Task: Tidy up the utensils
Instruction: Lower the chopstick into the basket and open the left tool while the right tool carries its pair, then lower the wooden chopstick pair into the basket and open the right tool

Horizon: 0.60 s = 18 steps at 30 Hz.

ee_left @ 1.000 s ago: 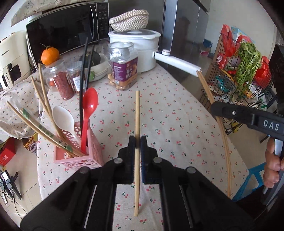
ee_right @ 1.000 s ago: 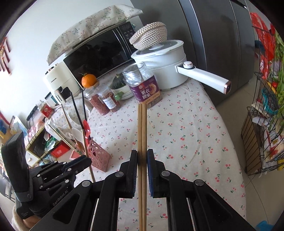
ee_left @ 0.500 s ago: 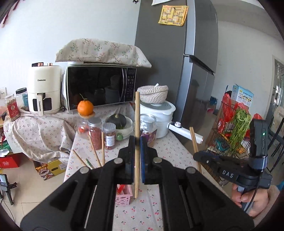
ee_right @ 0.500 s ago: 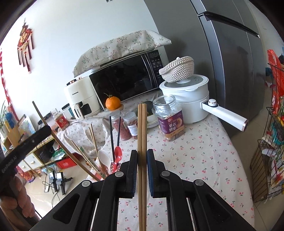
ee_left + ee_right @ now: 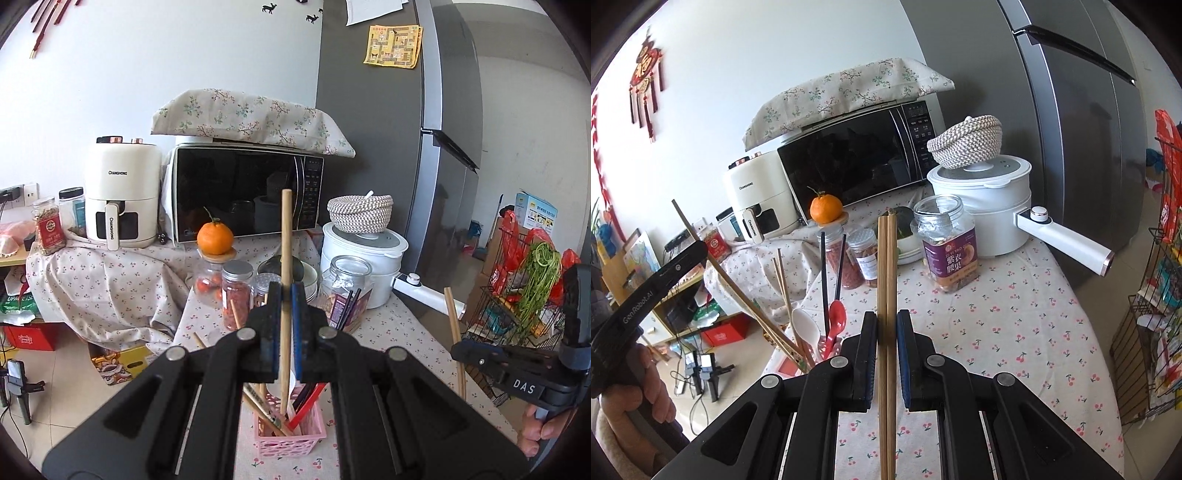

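Observation:
My left gripper (image 5: 286, 295) is shut on a single wooden chopstick (image 5: 285, 236) that stands nearly upright. Its lower end dips into the mouth of the pink basket (image 5: 295, 441). The basket holds several chopsticks, a red spoon (image 5: 836, 317), a white spoon (image 5: 807, 328) and black chopsticks (image 5: 823, 280). My right gripper (image 5: 886, 321) is shut on a pair of wooden chopsticks (image 5: 886, 266), held over the table to the right of the basket. In the right wrist view the left gripper (image 5: 696, 253) comes in from the left, its chopstick slanting down to the basket.
The table (image 5: 997, 325) has a cherry-print cloth. At its back stand a nut jar (image 5: 947, 243), two spice jars (image 5: 236, 295), an orange (image 5: 215, 238) and a white pot (image 5: 993, 199) with a long handle. Behind are a microwave (image 5: 243, 195) and fridge. A wire rack (image 5: 524, 295) stands on the right.
My left gripper has risen and tipped upward, carrying its chopstick from over the bare cloth to above the pink basket. The right gripper lifted a little with its pair.

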{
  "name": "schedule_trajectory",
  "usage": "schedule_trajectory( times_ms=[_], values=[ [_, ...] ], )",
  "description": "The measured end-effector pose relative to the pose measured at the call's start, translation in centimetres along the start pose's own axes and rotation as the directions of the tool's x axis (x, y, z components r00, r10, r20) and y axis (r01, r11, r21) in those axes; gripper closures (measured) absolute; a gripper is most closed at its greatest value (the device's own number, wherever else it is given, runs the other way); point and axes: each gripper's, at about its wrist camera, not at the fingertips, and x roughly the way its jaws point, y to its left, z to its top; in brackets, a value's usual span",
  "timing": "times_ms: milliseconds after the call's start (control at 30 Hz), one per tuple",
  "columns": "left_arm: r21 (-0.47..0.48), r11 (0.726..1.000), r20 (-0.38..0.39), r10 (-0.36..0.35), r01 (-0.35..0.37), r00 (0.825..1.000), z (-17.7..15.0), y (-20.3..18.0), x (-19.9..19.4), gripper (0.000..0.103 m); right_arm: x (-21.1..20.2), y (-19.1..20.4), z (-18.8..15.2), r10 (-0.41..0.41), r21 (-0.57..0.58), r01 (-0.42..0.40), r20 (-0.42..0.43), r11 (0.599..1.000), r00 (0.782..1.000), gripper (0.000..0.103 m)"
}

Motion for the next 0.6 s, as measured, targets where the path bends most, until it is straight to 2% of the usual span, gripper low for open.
schedule_trajectory(
  times_ms=[100,233,400,433,467,533,600],
  values=[
    [0.035,0.999,-0.005,0.017,-0.017,1.0,-0.5,-0.4,0.8,0.097,0.0,-0.1,-0.1,-0.003,0.001,0.003,0.001,1.0,1.0,0.093],
    [0.056,0.998,-0.056,0.033,-0.03,0.998,-1.5,-0.6,2.7,0.097,-0.1,-0.1,-0.1,-0.008,-0.001,0.008,0.014,1.0,1.0,0.092],
    [0.012,0.999,-0.097,0.031,-0.03,0.995,-2.3,0.3,4.3,0.095,-0.4,0.4,-0.1,0.008,-0.007,-0.007,0.055,1.0,0.998,0.092],
    [-0.004,0.999,-0.107,0.031,-0.032,0.994,-2.3,0.5,4.3,0.086,-0.5,0.7,0.0,0.013,-0.011,-0.012,0.07,1.0,0.997,0.092],
    [-0.025,0.999,-0.113,0.026,-0.029,0.993,-2.2,0.7,4.3,0.072,-0.6,1.0,0.1,0.019,-0.015,-0.018,0.085,1.0,0.996,0.093],
    [-0.064,0.998,-0.116,0.018,-0.025,0.993,-1.8,1.2,3.7,0.057,-0.8,1.6,0.2,0.036,-0.018,-0.034,0.114,0.999,0.993,0.093],
    [-0.084,0.996,-0.126,0.012,-0.022,0.992,-1.6,1.4,3.0,0.055,-1.0,2.1,0.3,0.051,-0.013,-0.05,0.14,0.999,0.989,0.092]
  ],
)
